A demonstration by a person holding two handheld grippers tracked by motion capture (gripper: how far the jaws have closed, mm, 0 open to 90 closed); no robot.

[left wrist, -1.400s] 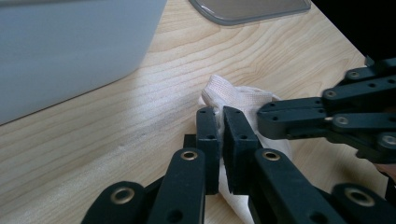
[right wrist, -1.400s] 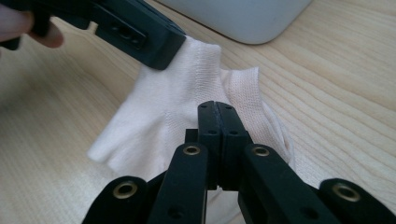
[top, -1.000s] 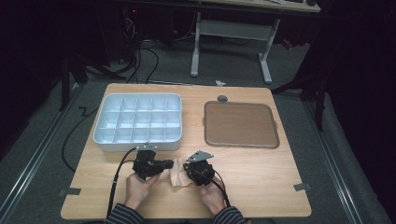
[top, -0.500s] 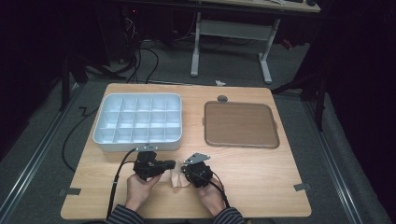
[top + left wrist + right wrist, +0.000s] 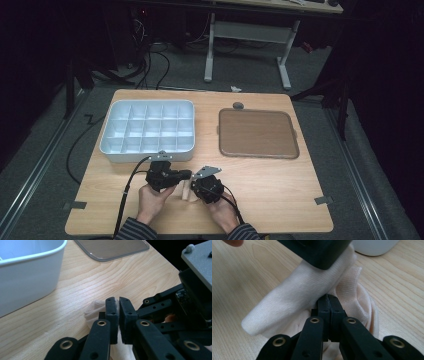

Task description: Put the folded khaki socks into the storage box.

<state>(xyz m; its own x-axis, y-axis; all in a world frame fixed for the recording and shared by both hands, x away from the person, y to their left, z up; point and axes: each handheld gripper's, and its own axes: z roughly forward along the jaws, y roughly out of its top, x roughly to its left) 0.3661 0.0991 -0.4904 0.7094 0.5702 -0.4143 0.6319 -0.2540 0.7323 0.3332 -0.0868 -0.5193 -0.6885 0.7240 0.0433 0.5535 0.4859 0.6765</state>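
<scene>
Dim room, dark floor with cables, a light wooden table [image 5: 280, 185] in the middle. Near its front edge, between the two hands, one small pale cream sock [image 5: 186, 190], lifted a little off the wood. One sock for certain; whether a second is folded in cannot be told.

Left gripper [image 5: 184, 175] clenched on a thin edge of the sock [image 5: 93, 311], jaws nearly meeting with a sliver of white fabric pinched between them; rest of the cloth hanging below and just left of the jaws in the left gripper view. Right gripper [image 5: 196, 183] likewise clamped shut on the sock [image 5: 297, 300], jaws pressed together with folds of knit bunched round the tips; the cuff just above and to the right of them, the toe end stretching away to the left. The two grippers close together, tips nearly touching, sock held between both.

Beyond the left gripper, just ahead of it: one white compartment tray [image 5: 146, 150]. Ahead and to the right of the right gripper, well apart: one flat brown mat [image 5: 257, 134]. Farther off past that, one small round grey object [image 5: 238, 105].
</scene>
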